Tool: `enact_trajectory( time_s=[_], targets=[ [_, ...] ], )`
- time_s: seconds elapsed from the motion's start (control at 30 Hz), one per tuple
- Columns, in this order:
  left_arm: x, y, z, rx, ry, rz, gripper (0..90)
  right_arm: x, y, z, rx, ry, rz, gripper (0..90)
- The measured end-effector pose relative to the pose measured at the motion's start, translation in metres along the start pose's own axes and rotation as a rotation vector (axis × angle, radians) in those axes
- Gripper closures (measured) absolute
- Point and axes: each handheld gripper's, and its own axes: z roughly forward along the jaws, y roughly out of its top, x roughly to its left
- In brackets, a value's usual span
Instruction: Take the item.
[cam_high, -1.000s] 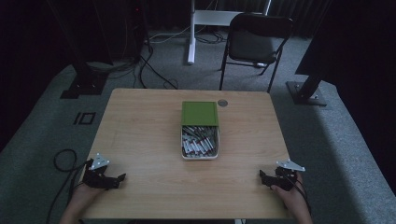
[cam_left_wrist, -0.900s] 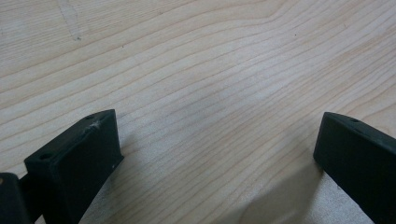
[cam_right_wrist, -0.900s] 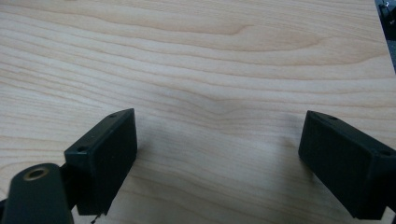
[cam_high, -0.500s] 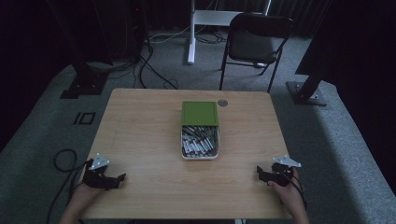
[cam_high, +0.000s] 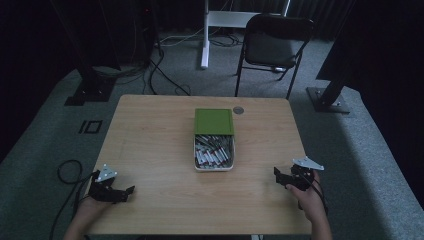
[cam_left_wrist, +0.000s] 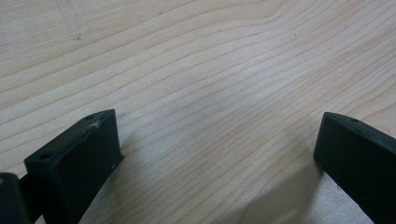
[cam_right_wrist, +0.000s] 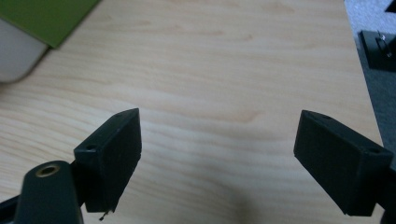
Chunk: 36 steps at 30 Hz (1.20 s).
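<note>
Right now my left gripper (cam_high: 126, 190) rests low at the near left corner of the wooden surface (cam_high: 150, 140), jaws spread wide with nothing between them; in the left gripper view (cam_left_wrist: 219, 154) I see bare wood grain between the two black jaws. My right gripper (cam_high: 278, 175) sits near the right edge, my hand (cam_high: 306, 197) wrapped around it, and its jaws are likewise released and hold nothing; the right gripper view (cam_right_wrist: 219, 158) looks across pale wood toward the far side.

At the middle of the surface stands a white tray (cam_high: 214, 166) full of small stick-like items (cam_high: 214, 151), white with dark and reddish ends; I cannot tell what they are. A green lid (cam_high: 214, 121) covers the tray's far part. Both grippers are well apart from the tray. A corner of the lid (cam_right_wrist: 46, 18) and the tray's rounded white edge (cam_right_wrist: 16, 56) show at the upper left of the right gripper view. A small round grey disc (cam_high: 238, 110) lies just beside the lid's far right corner.

Beyond the surface a dark folding chair (cam_high: 275, 42) stands on the grey carpet (cam_high: 370, 145).
</note>
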Motion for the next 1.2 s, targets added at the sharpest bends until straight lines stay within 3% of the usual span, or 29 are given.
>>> enact_trajectory(
  time_s=[0.3,0.63,1.2],
  targets=[
    [0.0,0.0,0.0,-0.001,0.0,-0.002,1.3,0.008,0.021,-0.004,-0.04,0.019,-0.02,16.3],
    [0.0,0.0,0.0,-0.001,0.0,-0.002,1.4,0.029,0.047,-0.006,-0.089,0.051,-0.057,16.4],
    [0.0,0.0,0.0,-0.001,0.0,-0.002,1.4,0.065,0.068,-0.002,-0.131,0.141,-0.098,16.4]
  ],
)
